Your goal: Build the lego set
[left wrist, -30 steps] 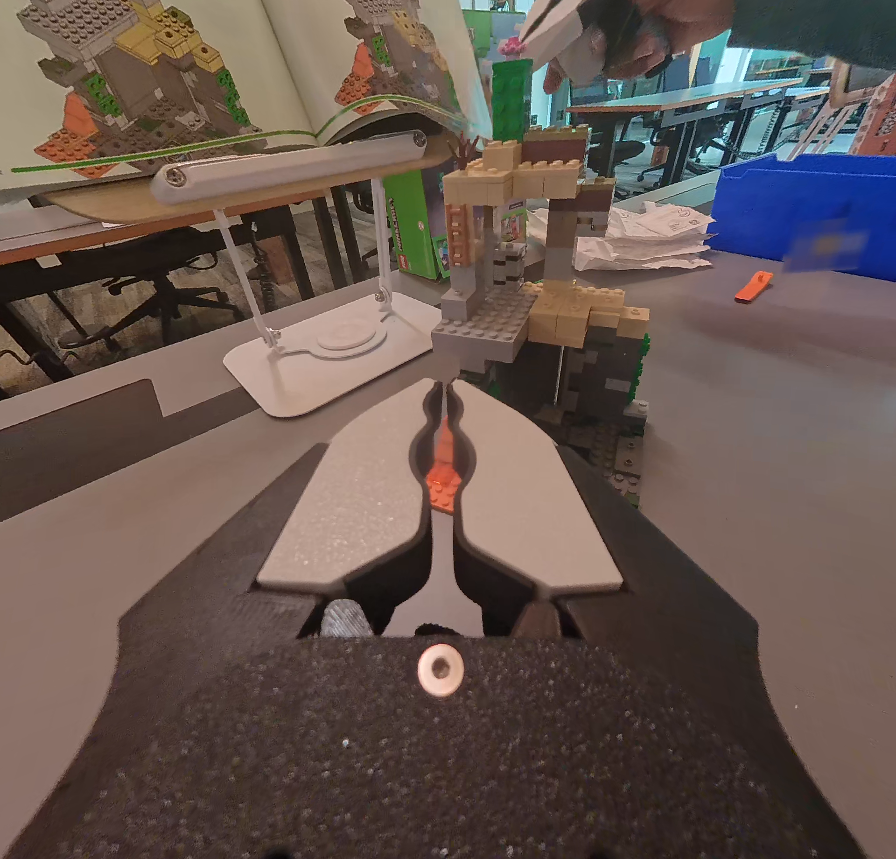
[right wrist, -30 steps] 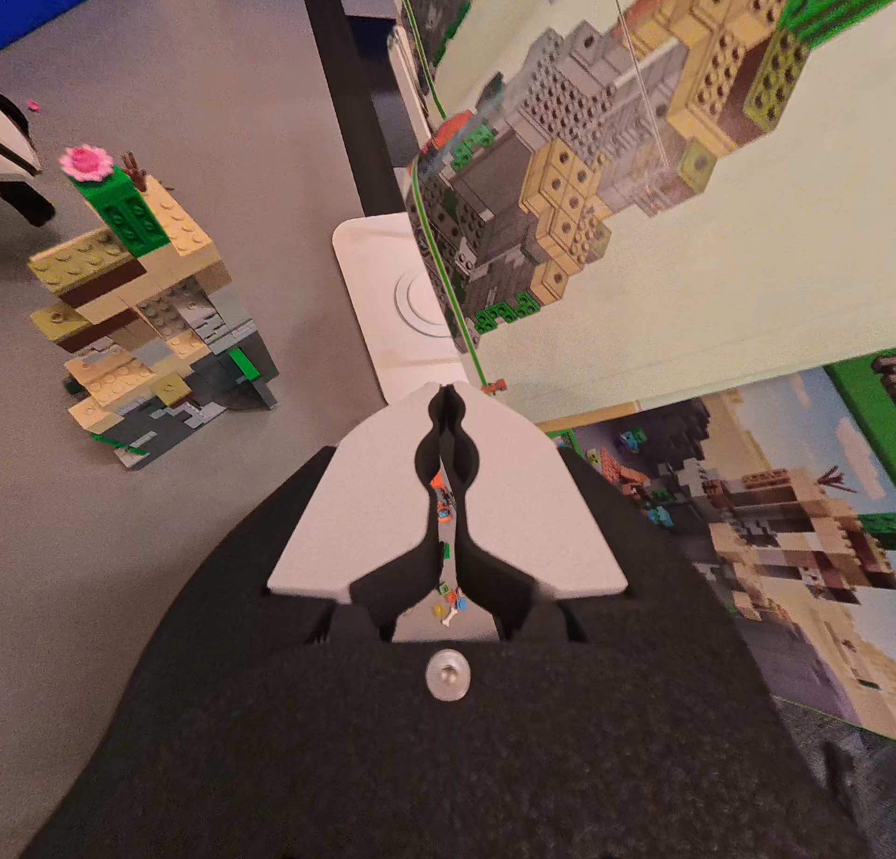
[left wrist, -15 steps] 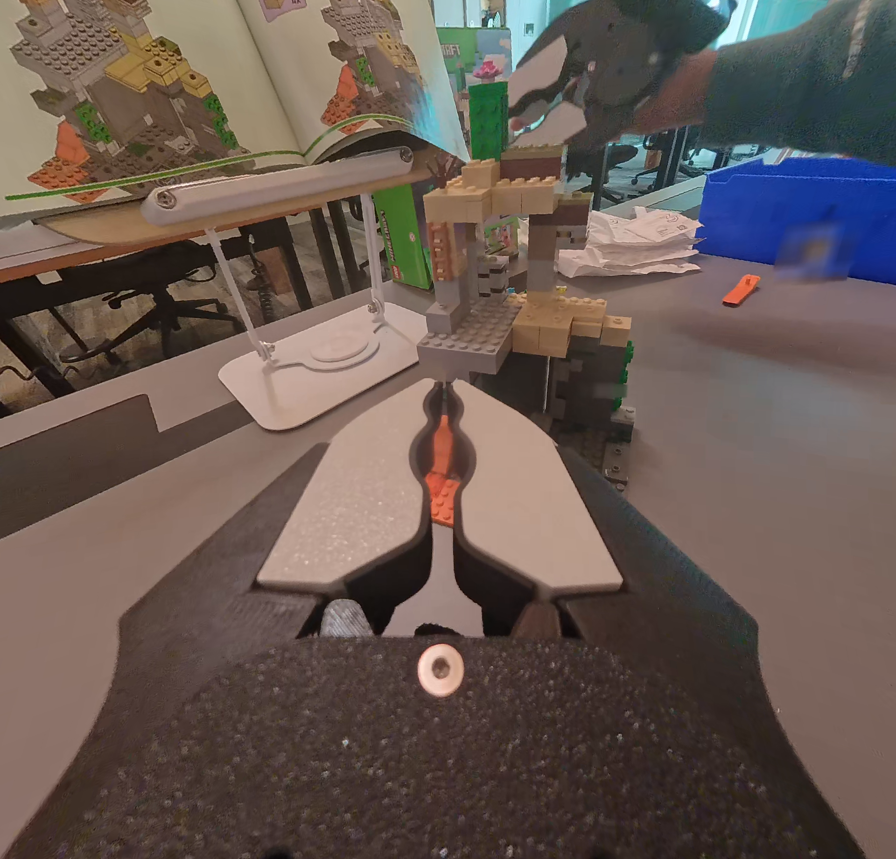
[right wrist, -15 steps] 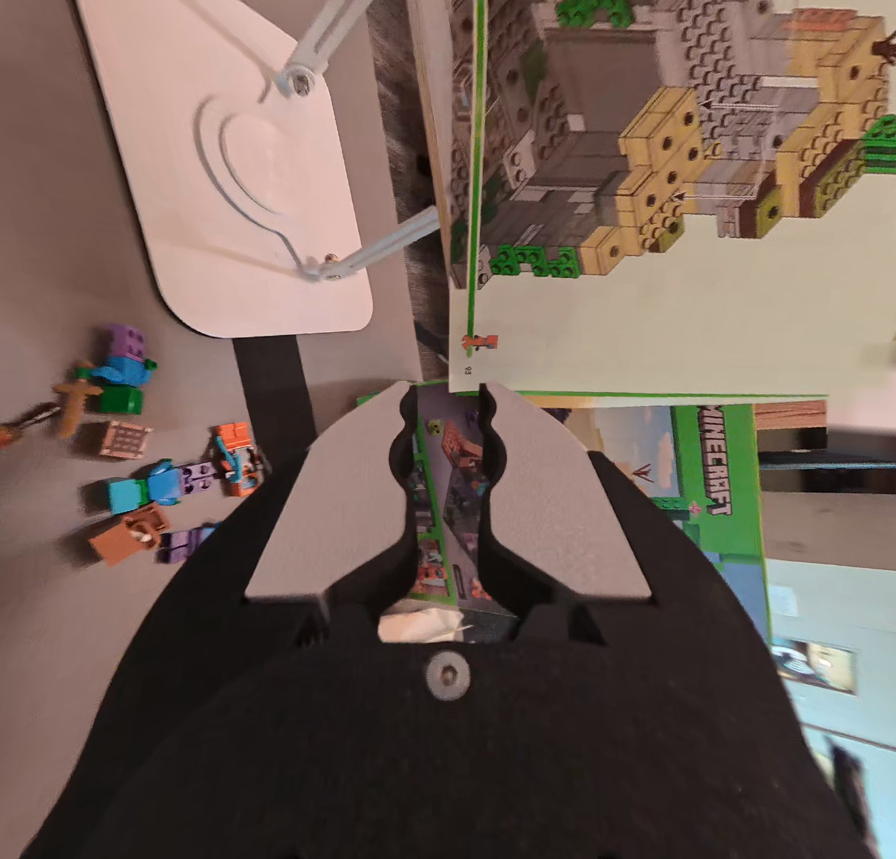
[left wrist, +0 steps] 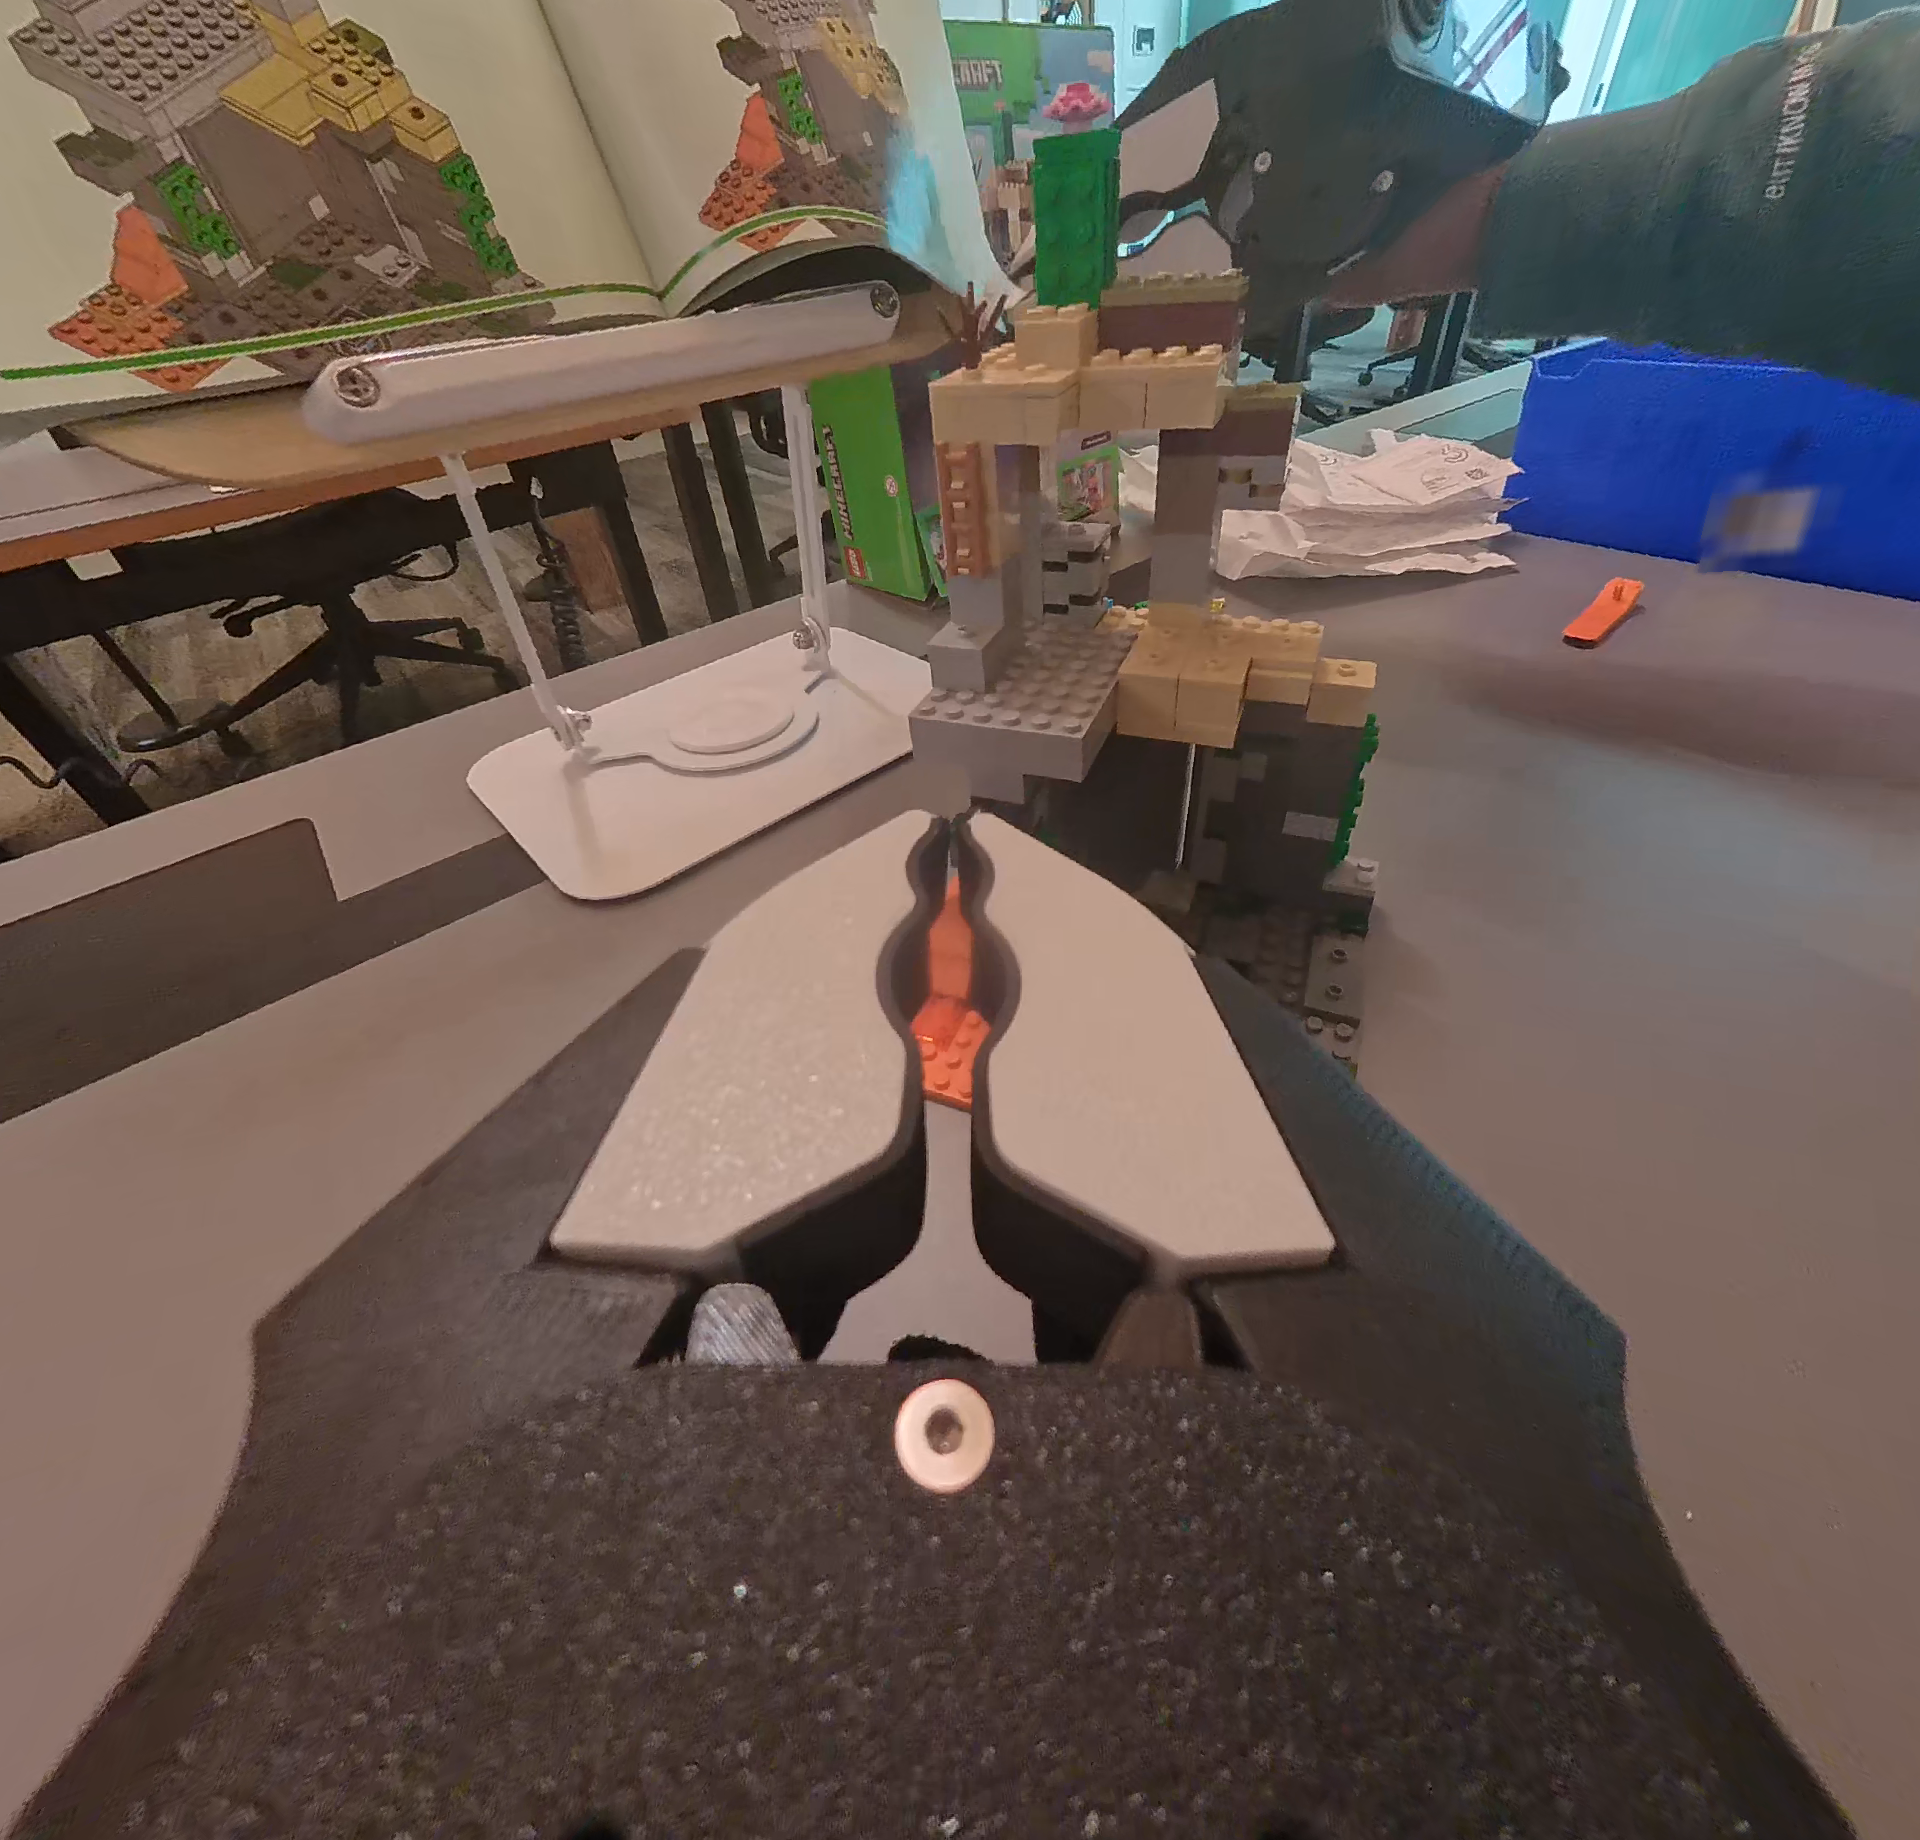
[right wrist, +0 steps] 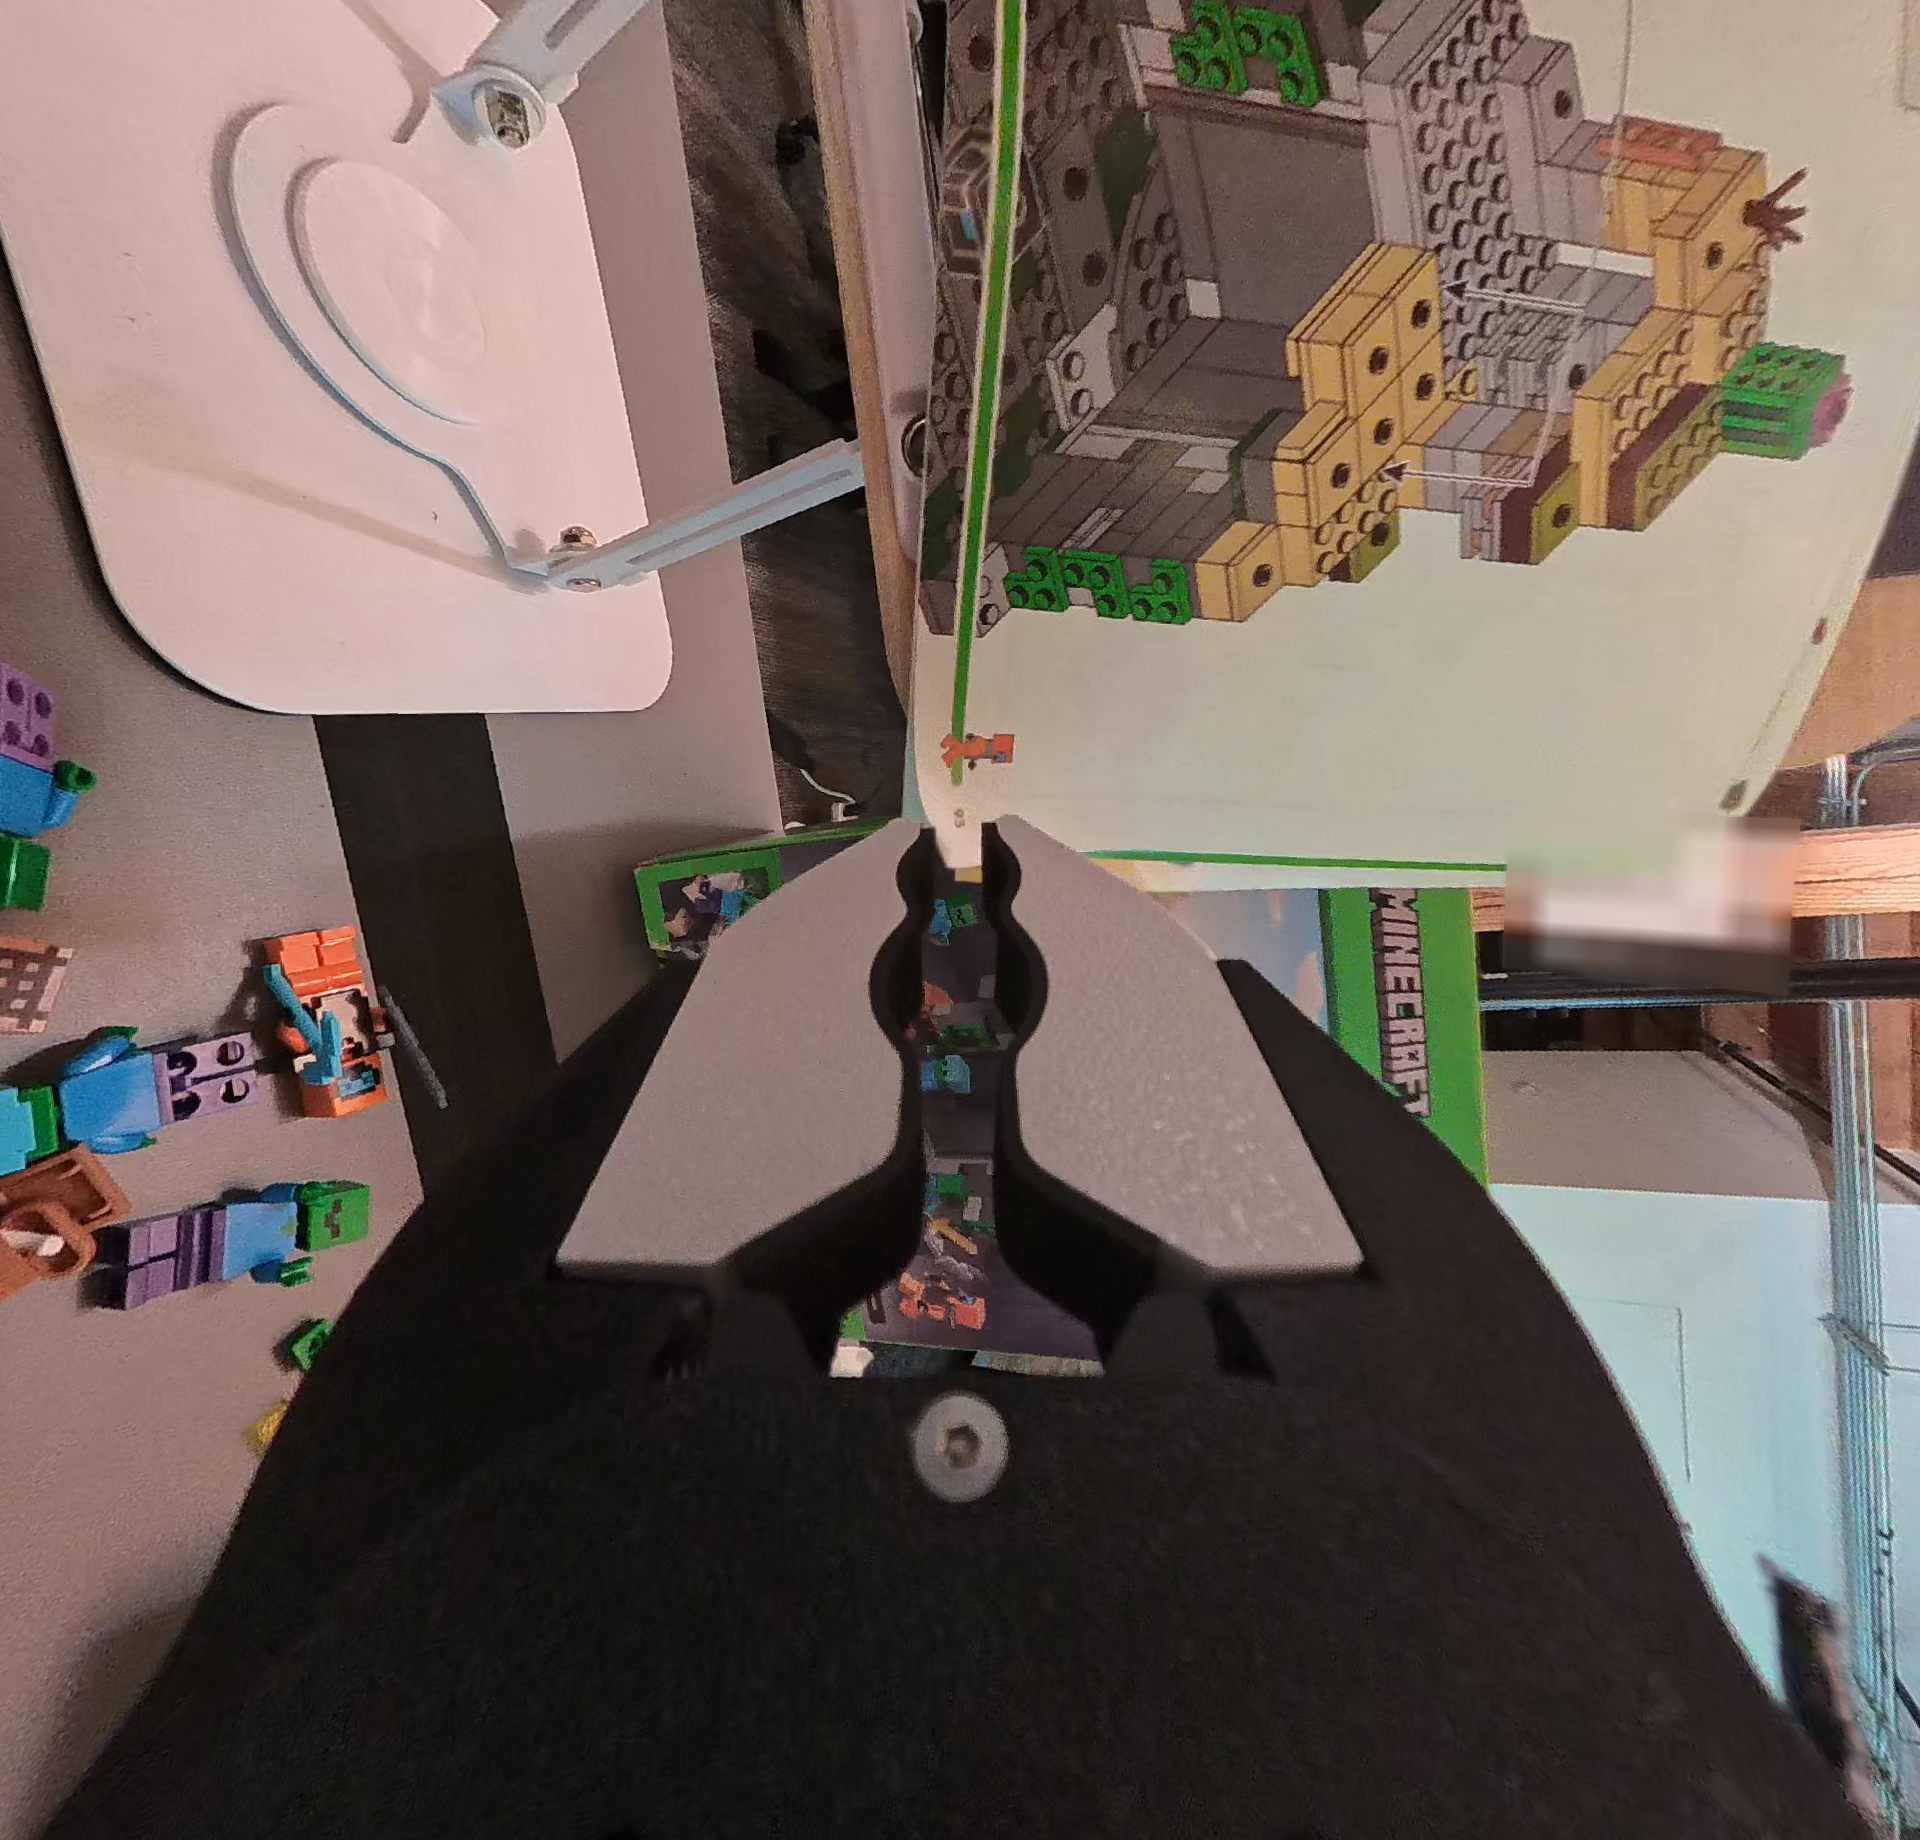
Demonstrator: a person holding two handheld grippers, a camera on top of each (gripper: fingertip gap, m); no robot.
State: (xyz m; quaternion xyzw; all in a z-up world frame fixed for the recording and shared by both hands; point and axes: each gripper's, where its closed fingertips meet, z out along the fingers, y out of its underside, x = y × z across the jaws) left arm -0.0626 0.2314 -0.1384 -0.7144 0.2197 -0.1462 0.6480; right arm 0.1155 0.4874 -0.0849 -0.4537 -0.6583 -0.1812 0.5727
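Observation:
The lego model (left wrist: 1143, 585), a tan, grey and brown tower with a green cactus on top, stands on the grey table. My left gripper (left wrist: 956, 832) is shut, its tips pinched on a small dark part under the model's grey plate (left wrist: 1013, 710). The model's orange bricks (left wrist: 948, 1032) show through the gap between the fingers. The instruction booklet (right wrist: 1403, 419) lies open on a white stand (right wrist: 312, 356). My right gripper (right wrist: 956, 840) is narrowly open with the corner of a page (right wrist: 956, 848) between its tips. It also shows in the left wrist view (left wrist: 1169, 180), behind the cactus.
Several minifigures (right wrist: 197, 1073) and small parts lie on the table left of the right gripper. A green set box (right wrist: 1403, 1001) stands behind the booklet. A blue bin (left wrist: 1714, 460), crumpled paper bags (left wrist: 1371, 512) and an orange brick separator (left wrist: 1605, 609) are at the right. The grippers' ends are close to 30 cm from one another.
My right gripper moved from above the model to the booklet's page corner, opened, then narrowed around it. My left gripper stayed shut at the model.

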